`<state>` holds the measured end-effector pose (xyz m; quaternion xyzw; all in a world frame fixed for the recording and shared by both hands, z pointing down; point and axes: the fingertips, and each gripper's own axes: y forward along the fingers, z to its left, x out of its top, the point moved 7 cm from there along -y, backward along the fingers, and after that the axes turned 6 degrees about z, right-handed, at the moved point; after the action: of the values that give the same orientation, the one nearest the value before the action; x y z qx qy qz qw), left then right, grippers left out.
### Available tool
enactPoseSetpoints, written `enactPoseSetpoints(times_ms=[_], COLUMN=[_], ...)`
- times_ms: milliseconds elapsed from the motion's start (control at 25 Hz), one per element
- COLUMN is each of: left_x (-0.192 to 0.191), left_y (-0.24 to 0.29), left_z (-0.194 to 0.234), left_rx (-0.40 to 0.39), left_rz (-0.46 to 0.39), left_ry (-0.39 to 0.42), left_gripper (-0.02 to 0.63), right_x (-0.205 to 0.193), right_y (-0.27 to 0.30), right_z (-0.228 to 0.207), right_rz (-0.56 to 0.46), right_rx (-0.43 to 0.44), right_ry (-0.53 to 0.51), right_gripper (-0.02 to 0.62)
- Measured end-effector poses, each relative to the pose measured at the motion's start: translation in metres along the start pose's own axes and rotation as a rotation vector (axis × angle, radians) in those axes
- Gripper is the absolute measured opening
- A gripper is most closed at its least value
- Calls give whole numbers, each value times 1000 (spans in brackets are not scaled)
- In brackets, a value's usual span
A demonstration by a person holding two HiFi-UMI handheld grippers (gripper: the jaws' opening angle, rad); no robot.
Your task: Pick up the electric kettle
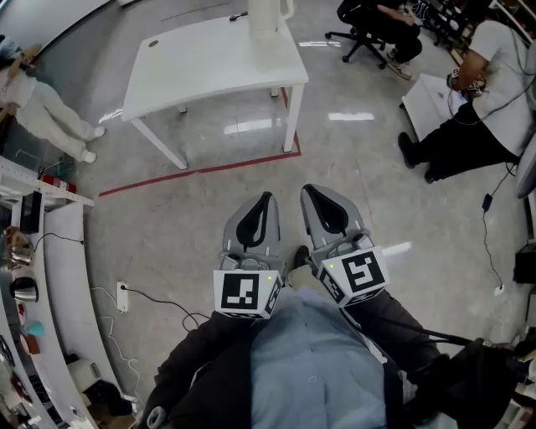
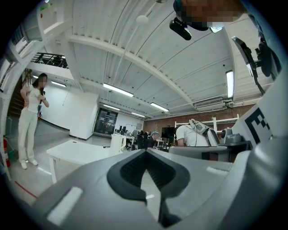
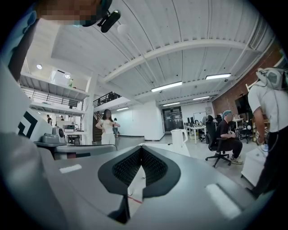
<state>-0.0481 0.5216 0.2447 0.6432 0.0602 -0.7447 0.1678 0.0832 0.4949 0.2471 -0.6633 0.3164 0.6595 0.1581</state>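
Close to the person's chest, left gripper [image 1: 266, 198] and right gripper [image 1: 308, 190] keep jaws pressed together, empty, above glossy grey floor [image 1: 167, 230]. The electric kettle [image 1: 264, 17] stands at the white desk's [image 1: 209, 67] far edge.

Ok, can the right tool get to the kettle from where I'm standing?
Probably not yet: the kettle sits at the far edge of the table, with open floor between the table and the right tool. Nothing blocks the path; stepping closer should help.
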Motion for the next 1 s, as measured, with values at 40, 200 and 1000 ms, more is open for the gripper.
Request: enactPoseSetpoints(times_ms=[40,200,1000], left_x=[-1,-5,18], left_y=[3,24,192], left_z=[1,5,-30], left_rx=[-1,7,-56], left_rz=[6,22,56], left_ry=[-1,-5,133], left_gripper=[0,0,0], right_x=[-1,-7,4], right_y=[2,14,66], right_z=[-2,-18,-173], right_rz=[3,22,-80], right_rx=[-1,-2,-53], right_ry=[3,18,118], right_gripper=[26,26,26])
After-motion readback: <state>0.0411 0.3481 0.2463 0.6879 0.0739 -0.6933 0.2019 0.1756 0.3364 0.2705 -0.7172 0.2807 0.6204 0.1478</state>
